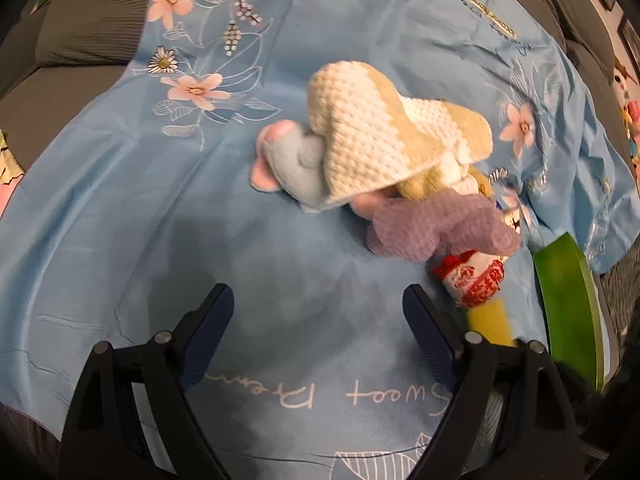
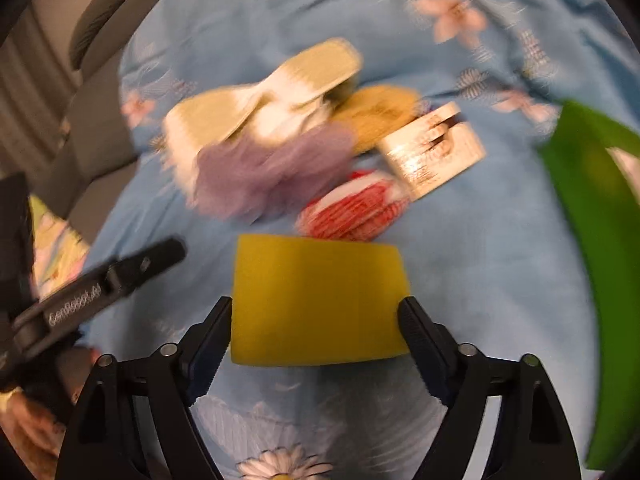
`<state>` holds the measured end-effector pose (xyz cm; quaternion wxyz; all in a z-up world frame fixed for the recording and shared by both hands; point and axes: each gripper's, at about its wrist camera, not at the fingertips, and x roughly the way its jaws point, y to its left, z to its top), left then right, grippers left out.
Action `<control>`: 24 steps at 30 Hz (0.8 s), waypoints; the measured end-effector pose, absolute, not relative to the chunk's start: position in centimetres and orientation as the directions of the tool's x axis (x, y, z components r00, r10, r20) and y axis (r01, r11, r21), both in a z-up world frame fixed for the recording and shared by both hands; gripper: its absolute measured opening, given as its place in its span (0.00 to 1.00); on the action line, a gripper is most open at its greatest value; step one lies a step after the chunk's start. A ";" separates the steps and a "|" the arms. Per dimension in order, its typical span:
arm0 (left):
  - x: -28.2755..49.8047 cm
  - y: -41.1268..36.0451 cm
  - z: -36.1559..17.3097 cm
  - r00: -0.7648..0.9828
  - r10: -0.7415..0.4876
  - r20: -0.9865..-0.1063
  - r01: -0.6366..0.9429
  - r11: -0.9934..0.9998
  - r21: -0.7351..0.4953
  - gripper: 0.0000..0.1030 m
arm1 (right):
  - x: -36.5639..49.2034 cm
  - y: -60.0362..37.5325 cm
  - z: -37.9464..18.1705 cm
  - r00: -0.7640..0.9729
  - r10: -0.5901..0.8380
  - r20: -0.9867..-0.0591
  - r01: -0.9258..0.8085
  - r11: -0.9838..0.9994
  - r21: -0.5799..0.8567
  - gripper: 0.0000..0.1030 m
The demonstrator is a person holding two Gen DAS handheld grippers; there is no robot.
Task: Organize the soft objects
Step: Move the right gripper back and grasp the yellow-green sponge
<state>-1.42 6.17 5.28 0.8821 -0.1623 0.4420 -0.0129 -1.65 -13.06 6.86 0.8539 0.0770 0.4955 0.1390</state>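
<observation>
sponge (image 2: pixel 320 300): yellow foam block, lower centre of right wrist view, between right gripper (image 2: pixel 316 340) fingers, both pads against its sides. left gripper (image 1: pixel 318 344) spread wide, holds nothing. soft pile (image 1: pixel 384 160) frame centre: white-yellow knit, purple cloth. blue floral sheet (image 1: pixel 120 220); green bin (image 2: pixel 600 240) right edge; grey sofa (image 1: pixel 80 20) upper left.
</observation>
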 end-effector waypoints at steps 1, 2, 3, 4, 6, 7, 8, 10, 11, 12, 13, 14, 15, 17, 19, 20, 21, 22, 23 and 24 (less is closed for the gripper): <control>-1.5 6.2 5.3 0.609 -0.168 -0.775 -0.121 0.946 -0.300 0.83 | -1.7 -12.9 6.8 0.469 0.306 -0.828 -0.167 0.952 0.257 0.86; -1.5 6.2 5.2 0.608 -0.174 -0.775 -0.117 0.946 -0.304 0.83 | -1.8 -12.8 7.0 0.472 0.288 -0.833 -0.165 0.957 0.237 0.90; -1.5 6.1 5.2 0.607 -0.179 -0.774 -0.112 0.945 -0.306 0.83 | -1.7 -12.9 7.1 0.470 0.285 -0.835 -0.162 0.958 0.236 0.91; -1.5 6.0 5.2 0.607 -0.184 -0.773 -0.106 0.945 -0.309 0.83 | -1.8 -13.2 7.2 0.466 0.294 -0.835 -0.159 0.956 0.248 0.95; -1.5 5.8 5.2 0.608 -0.196 -0.770 -0.094 0.945 -0.314 0.83 | -2.1 -14.0 7.7 0.462 0.330 -0.823 -0.161 0.944 0.288 0.97; -1.5 5.7 5.2 0.610 -0.198 -0.768 -0.089 0.945 -0.314 0.83 | -2.3 -14.5 8.1 0.466 0.344 -0.815 -0.162 0.939 0.304 0.97; -1.5 5.6 5.2 0.611 -0.198 -0.767 -0.085 0.946 -0.312 0.83 | -2.4 -15.2 8.6 0.478 0.355 -0.804 -0.158 0.935 0.319 0.97; -1.5 5.2 5.3 0.611 -0.211 -0.763 -0.066 0.947 -0.314 0.82 | -2.4 -16.4 9.2 0.507 0.368 -0.780 -0.137 0.927 0.348 0.97; -1.6 5.0 5.2 0.609 -0.230 -0.759 -0.049 0.944 -0.326 0.82 | -2.4 -17.4 9.5 0.522 0.377 -0.765 -0.117 0.920 0.374 0.97; -1.6 4.9 5.2 0.605 -0.252 -0.756 -0.033 0.940 -0.339 0.81 | -2.3 -18.5 9.6 0.532 0.389 -0.752 -0.093 0.910 0.405 0.97; -1.7 4.5 5.1 0.594 -0.292 -0.750 -0.006 0.930 -0.367 0.80 | -2.1 -19.0 9.5 0.535 0.396 -0.746 -0.078 0.903 0.423 0.97; -1.8 4.1 5.0 0.583 -0.325 -0.745 0.016 0.921 -0.390 0.76 | -1.9 -19.7 9.4 0.536 0.409 -0.739 -0.060 0.891 0.450 0.97; -1.9 3.6 4.9 0.565 -0.369 -0.738 0.043 0.907 -0.420 0.74 | -1.8 -20.0 9.3 0.537 0.420 -0.731 -0.050 0.881 0.470 0.97; -2.2 2.6 4.6 0.532 -0.429 -0.730 0.087 0.885 -0.457 0.68 | -1.5 -20.6 8.8 0.539 0.452 -0.710 -0.029 0.853 0.521 0.83; -2.4 1.4 4.3 0.499 -0.468 -0.729 0.127 0.872 -0.473 0.60 | -0.8 -20.7 8.2 0.518 0.483 -0.705 -0.020 0.832 0.555 0.69; -2.5 0.9 4.0 0.483 -0.478 -0.734 0.140 0.869 -0.474 0.57 | -0.5 -20.7 7.8 0.507 0.492 -0.708 -0.013 0.825 0.565 0.63; -2.6 0.3 3.7 0.462 -0.486 -0.742 0.152 0.867 -0.474 0.53 | -0.2 -20.5 7.5 0.499 0.489 -0.716 -0.005 0.828 0.561 0.60; -2.7 0.0 3.5 0.446 -0.494 -0.746 0.157 0.864 -0.478 0.49 | 0.1 -20.4 7.1 0.489 0.479 -0.729 0.005 0.834 0.551 0.55; -2.7 -0.4 3.1 0.428 -0.505 -0.750 0.160 0.859 -0.487 0.42 | 0.1 -20.1 6.6 0.477 0.472 -0.742 0.011 0.840 0.542 0.51; -2.7 -0.5 2.9 0.413 -0.518 -0.749 0.162 0.851 -0.500 0.40 | 0.3 -19.9 6.4 0.467 0.473 -0.747 0.009 0.842 0.539 0.50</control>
